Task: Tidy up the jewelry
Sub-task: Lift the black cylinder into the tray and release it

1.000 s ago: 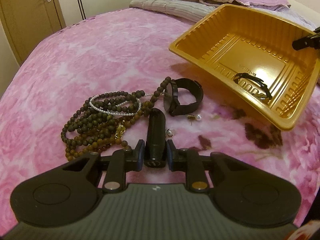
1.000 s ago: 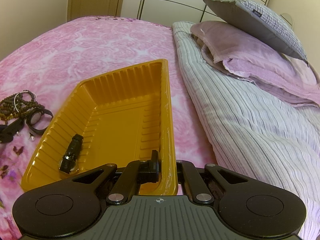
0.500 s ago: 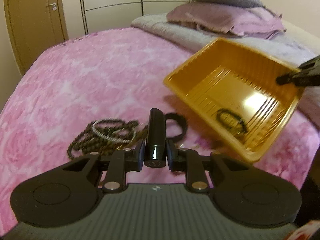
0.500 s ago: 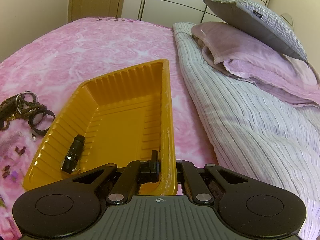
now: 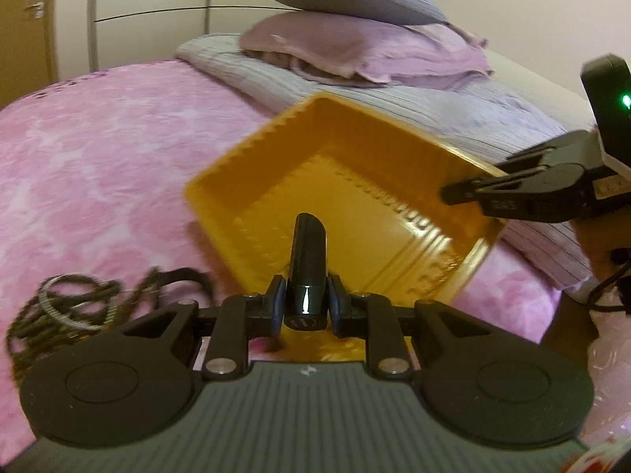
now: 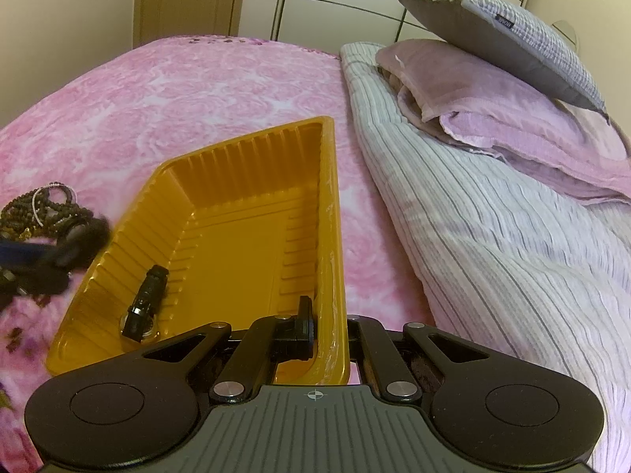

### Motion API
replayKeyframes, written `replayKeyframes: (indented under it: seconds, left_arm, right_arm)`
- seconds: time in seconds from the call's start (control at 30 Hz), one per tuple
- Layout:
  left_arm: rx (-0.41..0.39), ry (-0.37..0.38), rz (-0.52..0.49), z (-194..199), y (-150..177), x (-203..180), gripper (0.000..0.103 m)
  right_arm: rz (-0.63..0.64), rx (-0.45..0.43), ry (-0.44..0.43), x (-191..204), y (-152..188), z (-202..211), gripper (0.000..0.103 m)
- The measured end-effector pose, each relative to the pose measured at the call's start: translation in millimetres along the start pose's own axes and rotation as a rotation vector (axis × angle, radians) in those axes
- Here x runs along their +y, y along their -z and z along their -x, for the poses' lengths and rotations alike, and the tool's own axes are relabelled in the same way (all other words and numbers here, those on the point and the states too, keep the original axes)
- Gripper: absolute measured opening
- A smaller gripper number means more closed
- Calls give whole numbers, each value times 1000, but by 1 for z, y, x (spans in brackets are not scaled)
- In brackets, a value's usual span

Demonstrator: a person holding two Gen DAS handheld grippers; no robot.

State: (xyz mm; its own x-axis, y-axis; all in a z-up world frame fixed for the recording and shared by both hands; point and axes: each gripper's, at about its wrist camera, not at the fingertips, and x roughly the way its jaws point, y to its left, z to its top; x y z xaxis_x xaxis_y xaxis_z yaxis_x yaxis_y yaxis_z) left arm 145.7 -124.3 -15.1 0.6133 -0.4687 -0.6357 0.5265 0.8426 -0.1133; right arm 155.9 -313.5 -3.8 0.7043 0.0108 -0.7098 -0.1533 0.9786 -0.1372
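Observation:
My left gripper is shut on a glossy black tube that points forward above the near wall of the orange tray. In the right wrist view it is a dark blur at the tray's left edge. My right gripper is shut on the rim of the orange tray at its near right corner, and its fingers show clamping that rim in the left wrist view. A black watch lies inside the tray. A heap of brown beads with a white pearl bracelet lies on the bed, left of the tray.
A pink floral bedspread covers the bed. A striped blanket and stacked pillows lie right of the tray. A second black watch strap lies blurred by the beads. A door and wardrobe stand behind.
My left gripper has risen with the black tube and swung right, from over the beads to over the tray's near wall. The right gripper and the tray have stayed put.

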Motion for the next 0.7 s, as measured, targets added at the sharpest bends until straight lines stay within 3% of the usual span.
replayKeyframes:
  seconds: [0.4, 0.53, 0.7]
  left_arm:
    - [39, 91, -29, -23, 3, -26, 21]
    - [14, 46, 17, -7, 11, -13, 21]
    - [-15, -93, 76, 24, 32, 23, 26]
  right_arm:
    - [-3, 1, 0, 0, 0, 0, 3]
    - [-5, 1, -2, 0, 1, 0, 3]
    - [-6, 1, -2, -1, 1, 1, 3]
